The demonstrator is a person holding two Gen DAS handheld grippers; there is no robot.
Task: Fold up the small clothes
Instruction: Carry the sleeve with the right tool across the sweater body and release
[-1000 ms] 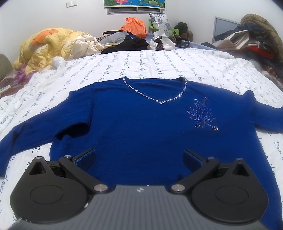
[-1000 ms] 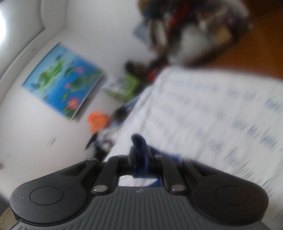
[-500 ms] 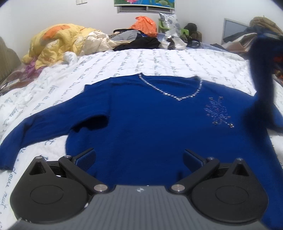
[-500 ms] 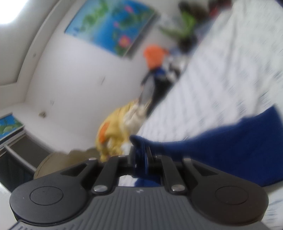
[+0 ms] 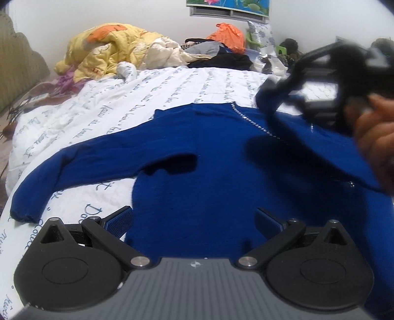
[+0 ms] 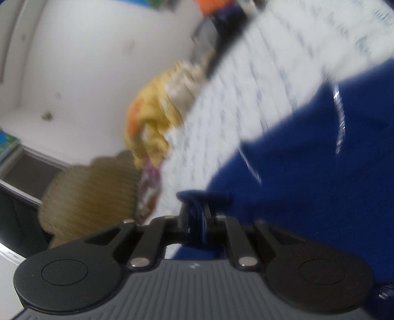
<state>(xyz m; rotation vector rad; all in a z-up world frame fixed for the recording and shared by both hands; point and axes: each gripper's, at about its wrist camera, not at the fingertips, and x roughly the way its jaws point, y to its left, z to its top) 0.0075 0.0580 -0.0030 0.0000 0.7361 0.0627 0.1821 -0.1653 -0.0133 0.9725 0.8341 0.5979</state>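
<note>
Risk: right tongs [image 6: 195, 219], pinched shut on the sleeve cuff [image 6: 197, 197] over the blue sweater [image 5: 197, 172] flat on the bed [image 5: 172, 93], may drop it crooked, since left tongs [image 5: 194, 219] hover open, pinning nothing.

A bed [image 5: 187, 88] with a white, script-printed cover fills the room. At its far left lies a yellow quilt [image 5: 108, 46]; an orange bag [image 5: 227, 33] and dark clothes sit against the white wall [image 5: 98, 12].
</note>
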